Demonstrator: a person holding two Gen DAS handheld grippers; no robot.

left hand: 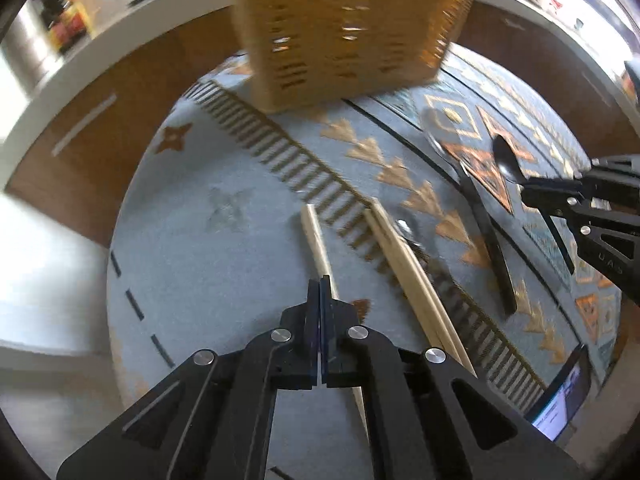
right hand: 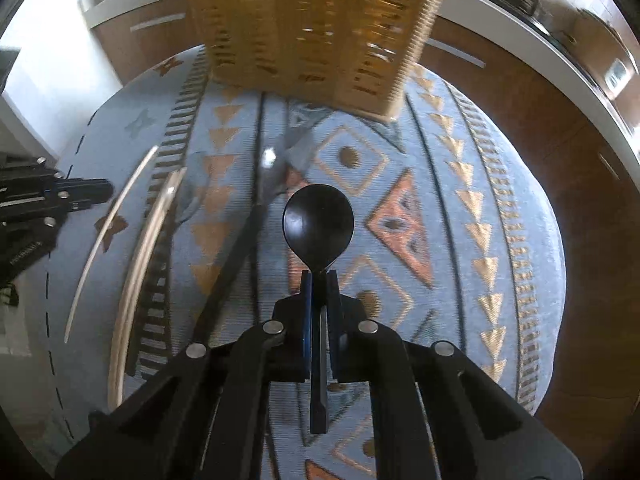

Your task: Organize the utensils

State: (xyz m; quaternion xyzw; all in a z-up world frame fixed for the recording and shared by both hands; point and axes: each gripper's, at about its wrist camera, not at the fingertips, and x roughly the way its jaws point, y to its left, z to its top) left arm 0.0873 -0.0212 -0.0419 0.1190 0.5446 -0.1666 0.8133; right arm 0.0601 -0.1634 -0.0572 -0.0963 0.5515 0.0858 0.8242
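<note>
A tall basket (left hand: 344, 28) of pale woven slats, its walls full of small gaps, stands at the far side of a round bench covered by a blue-grey woven cloth (left hand: 224, 168). The cloth carries tan arrowheads, a ladder-like dark band, diamonds and orange triangles, and looks ribbed and matte.

The right gripper (right hand: 319, 280) has its fingers pinched on the neck of a black spoon (right hand: 318, 220); the round, glossy bowl sticks out ahead of the tips and the flat handle runs back between the two black arms. The spoon hangs above the cloth, in front of the basket.

The left gripper (left hand: 319, 288) has its fingers pressed flat together with nothing visible between them. It sits over a single pale wooden chopstick (left hand: 316, 236) lying on the cloth; whether it touches the stick I cannot tell. Just beside it lies a pair of wooden chopsticks (left hand: 404, 264), close together and slanted. Further right a long dark-handled utensil (left hand: 486, 236) with a shiny metal head lies on the pattern.

Around the bench run brown wood cabinet fronts (left hand: 120, 120) with slim pale handles under a white worktop (left hand: 64, 76). A lit screen (left hand: 562, 400) shows at the bench's near right edge.
</note>
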